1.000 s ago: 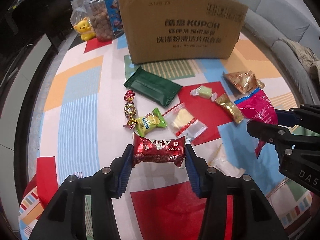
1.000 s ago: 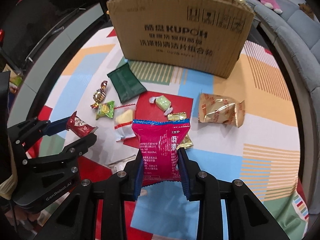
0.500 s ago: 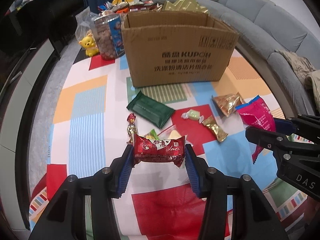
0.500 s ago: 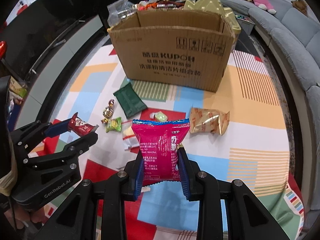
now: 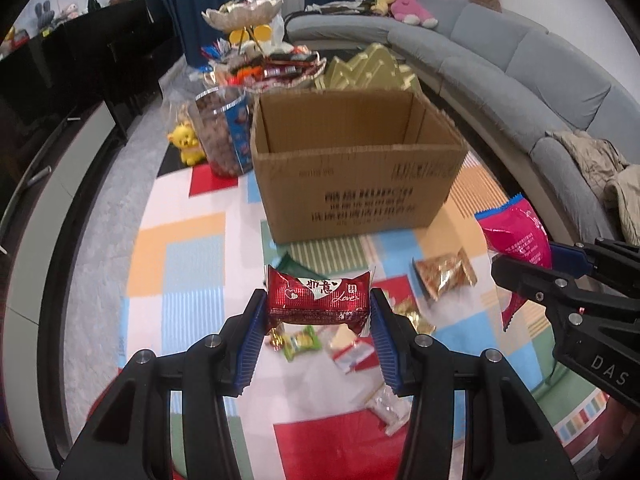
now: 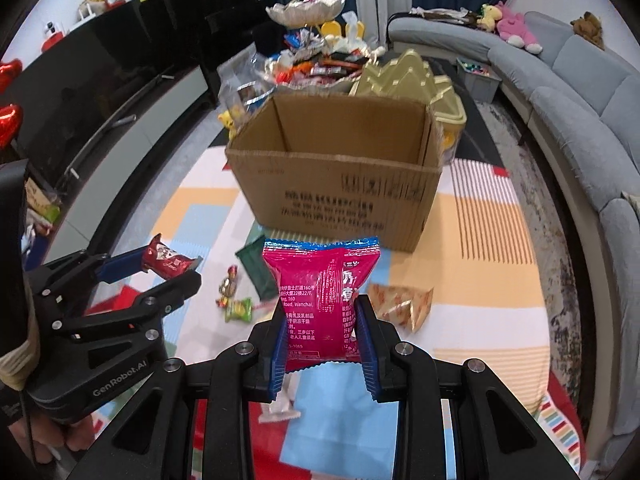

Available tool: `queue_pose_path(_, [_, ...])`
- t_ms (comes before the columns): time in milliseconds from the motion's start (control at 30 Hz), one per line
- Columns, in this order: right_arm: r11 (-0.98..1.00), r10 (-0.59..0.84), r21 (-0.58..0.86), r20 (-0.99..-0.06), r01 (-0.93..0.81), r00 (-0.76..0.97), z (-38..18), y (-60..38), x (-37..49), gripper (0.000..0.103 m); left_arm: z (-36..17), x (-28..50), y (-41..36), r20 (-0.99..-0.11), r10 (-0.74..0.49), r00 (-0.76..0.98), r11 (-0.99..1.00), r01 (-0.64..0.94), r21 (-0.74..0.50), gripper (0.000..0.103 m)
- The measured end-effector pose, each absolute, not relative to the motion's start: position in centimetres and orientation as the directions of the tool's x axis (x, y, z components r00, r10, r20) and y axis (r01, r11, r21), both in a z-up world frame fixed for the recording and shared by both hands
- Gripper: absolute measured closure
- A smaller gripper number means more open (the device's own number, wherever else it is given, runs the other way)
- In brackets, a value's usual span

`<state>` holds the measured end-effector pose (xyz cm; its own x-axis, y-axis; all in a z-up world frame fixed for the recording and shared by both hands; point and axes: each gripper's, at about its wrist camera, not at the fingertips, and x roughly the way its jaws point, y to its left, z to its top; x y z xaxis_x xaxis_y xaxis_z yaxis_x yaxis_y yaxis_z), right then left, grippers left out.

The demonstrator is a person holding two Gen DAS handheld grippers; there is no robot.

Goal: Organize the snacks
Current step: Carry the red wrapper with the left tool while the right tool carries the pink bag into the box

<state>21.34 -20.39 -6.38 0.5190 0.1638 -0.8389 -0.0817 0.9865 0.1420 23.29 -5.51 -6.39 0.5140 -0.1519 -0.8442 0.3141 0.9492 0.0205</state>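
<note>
Both my tongs are higher now. My left gripper [image 5: 318, 312] squeezes the red snack [image 5: 318, 298], my right gripper [image 6: 323, 334] squeezes the pink bag [image 6: 320, 300] (both off the mat). Next I carry them over the open box [image 5: 352, 172] and let go.

Both grippers have gone up from the mat [image 5: 180, 264], carrying their snacks. Now you can see inside the box [image 5: 352, 184].

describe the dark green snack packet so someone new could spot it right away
Start at the open cardboard box on the patchwork mat. The dark green packet lies flat on the mat just before the box's front. It is the only plain dark wrapper there, larger than the small candies beside it.
</note>
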Motion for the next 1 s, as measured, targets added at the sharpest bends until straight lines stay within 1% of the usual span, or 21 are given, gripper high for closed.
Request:
queue_pose_path(533, [0.992, 0.102, 0.126, -0.787, -0.003, 0.608, -3.1, -23.5, 25.9, 0.071, -2.9, 28.3, -7.5, -0.800, -0.127, 0.586, 0.968, 0.249, 0.028, 0.054])
queue_pose_path(1000, [0.996, 0.049, 0.083, -0.756, 0.021, 0.652, -1.0, -24.1, 30.9, 0.071, -1.5, 33.6, -7.7, -0.778, -0.115, 0.617, 0.978, 0.208, 0.021, 0.054])
